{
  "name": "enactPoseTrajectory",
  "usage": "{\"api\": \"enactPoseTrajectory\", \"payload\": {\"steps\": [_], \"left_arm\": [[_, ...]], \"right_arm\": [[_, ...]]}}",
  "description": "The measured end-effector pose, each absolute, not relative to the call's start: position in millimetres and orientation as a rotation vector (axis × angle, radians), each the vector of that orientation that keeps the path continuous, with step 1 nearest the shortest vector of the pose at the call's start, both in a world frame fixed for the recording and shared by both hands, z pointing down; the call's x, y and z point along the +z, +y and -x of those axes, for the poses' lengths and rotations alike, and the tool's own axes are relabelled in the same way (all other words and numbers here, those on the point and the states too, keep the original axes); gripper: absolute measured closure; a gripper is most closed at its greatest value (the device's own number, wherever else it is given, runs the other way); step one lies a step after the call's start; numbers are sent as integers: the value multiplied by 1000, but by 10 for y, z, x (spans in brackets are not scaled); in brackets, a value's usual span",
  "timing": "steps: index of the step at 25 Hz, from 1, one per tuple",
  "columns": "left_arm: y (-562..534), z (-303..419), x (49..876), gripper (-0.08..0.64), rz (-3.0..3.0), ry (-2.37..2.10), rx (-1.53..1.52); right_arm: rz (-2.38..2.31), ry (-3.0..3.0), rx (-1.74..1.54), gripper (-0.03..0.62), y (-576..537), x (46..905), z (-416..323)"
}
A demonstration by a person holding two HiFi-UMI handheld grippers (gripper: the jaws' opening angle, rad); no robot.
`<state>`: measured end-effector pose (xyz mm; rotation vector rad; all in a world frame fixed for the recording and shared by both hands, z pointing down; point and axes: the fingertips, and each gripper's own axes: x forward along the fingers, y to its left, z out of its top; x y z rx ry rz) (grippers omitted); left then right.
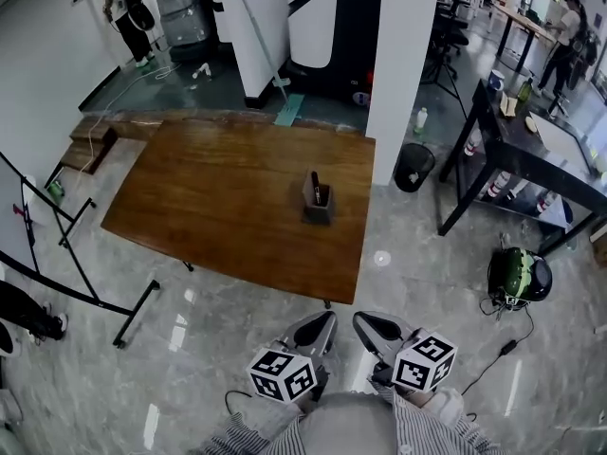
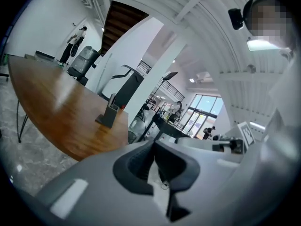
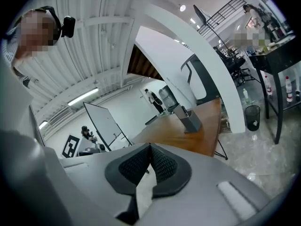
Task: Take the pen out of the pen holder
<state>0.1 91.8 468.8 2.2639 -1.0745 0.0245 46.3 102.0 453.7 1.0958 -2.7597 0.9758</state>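
A dark pen holder point(image 1: 317, 200) stands on the wooden table point(image 1: 228, 207), right of its middle, with a dark pen point(image 1: 316, 186) upright in it. The holder also shows small in the left gripper view point(image 2: 110, 113) and the right gripper view point(image 3: 190, 121). Both grippers hang over the floor, short of the table's near edge. My left gripper point(image 1: 325, 319) is shut, its pads meeting with nothing between them point(image 2: 153, 144). My right gripper point(image 1: 362, 319) is shut and empty too point(image 3: 150, 147).
A white pillar point(image 1: 403, 55) rises at the table's right far corner, with a black bin point(image 1: 413, 167) beside it. A dark desk point(image 1: 531, 154) stands to the right, a helmet point(image 1: 518, 276) and cable on the floor. A whiteboard stand point(image 1: 66, 245) is at left.
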Motion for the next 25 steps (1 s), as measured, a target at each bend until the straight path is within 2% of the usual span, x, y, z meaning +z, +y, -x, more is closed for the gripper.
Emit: {"api": "enactPoseTrajectory", "payload": {"steps": [12, 25], "left_arm": [[-363, 162, 4699, 552, -2260, -983, -6], [-771, 250, 4749, 552, -2261, -986, 36]], "right_arm": [[-1153, -2727, 983, 592, -251, 4571, -273], [-1163, -2697, 1034, 592, -700, 4630, -195]]}}
